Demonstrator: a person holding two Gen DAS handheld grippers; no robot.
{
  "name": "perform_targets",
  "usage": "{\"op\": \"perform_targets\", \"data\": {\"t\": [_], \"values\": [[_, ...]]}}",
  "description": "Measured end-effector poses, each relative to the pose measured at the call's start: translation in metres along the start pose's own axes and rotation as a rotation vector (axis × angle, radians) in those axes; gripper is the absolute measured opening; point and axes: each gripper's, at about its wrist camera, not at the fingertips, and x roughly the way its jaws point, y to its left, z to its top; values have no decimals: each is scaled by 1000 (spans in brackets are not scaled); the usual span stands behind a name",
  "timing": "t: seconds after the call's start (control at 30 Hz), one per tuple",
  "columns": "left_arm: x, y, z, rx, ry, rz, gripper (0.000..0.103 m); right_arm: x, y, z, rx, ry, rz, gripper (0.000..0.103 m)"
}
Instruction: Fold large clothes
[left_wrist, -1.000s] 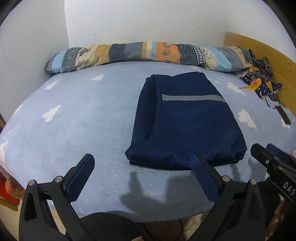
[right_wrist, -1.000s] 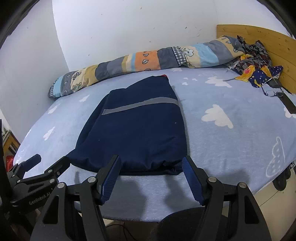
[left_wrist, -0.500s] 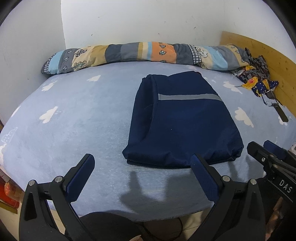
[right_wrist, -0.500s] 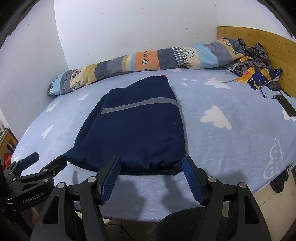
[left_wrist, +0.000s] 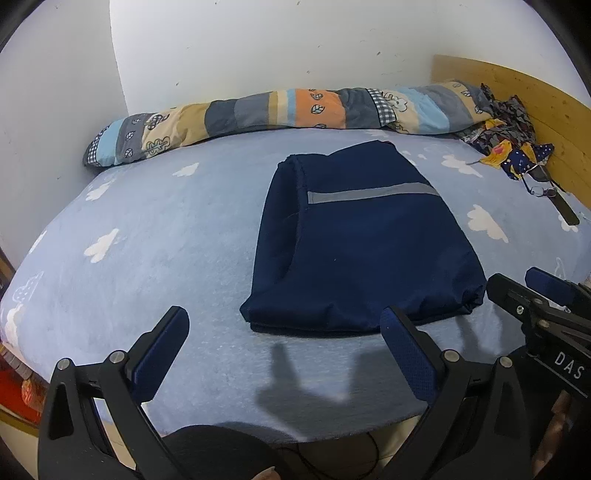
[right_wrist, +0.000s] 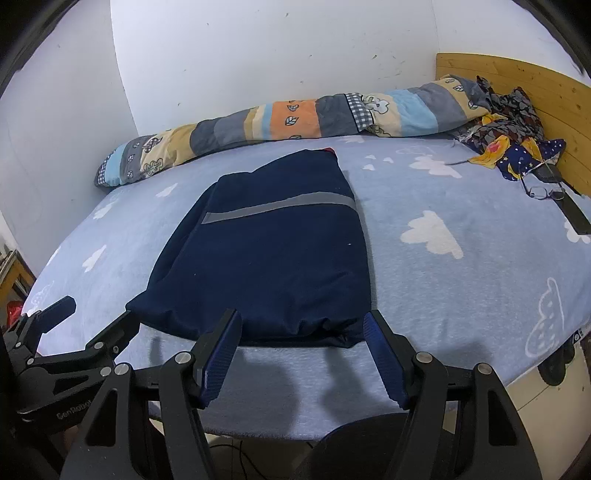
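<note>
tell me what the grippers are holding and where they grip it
Nothing is held. The left gripper and right gripper are both open, short of the near edge of the folded garment on the bed.

Patchwork quilt roll (left_wrist: 295, 110) along the wall — eyeglasses (right_wrist: 543, 192) near the wooden headboard (right_wrist: 517, 81).

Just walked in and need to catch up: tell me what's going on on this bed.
A person holds a two-finger gripper in each hand over the near edge of a bed with a cloud-print sheet. A navy garment with a grey stripe lies folded into a neat rectangle on it. The left gripper and right gripper both hover open just short of its near hem, holding nothing. A patchwork quilt roll lies along the wall.
</note>
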Motion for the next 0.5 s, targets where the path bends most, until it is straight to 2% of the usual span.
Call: {"op": "perform_targets", "data": {"t": [0.5], "values": [[-2,-12,0,54,-7,63,103,1,1,0,0,8,2,71]]}}
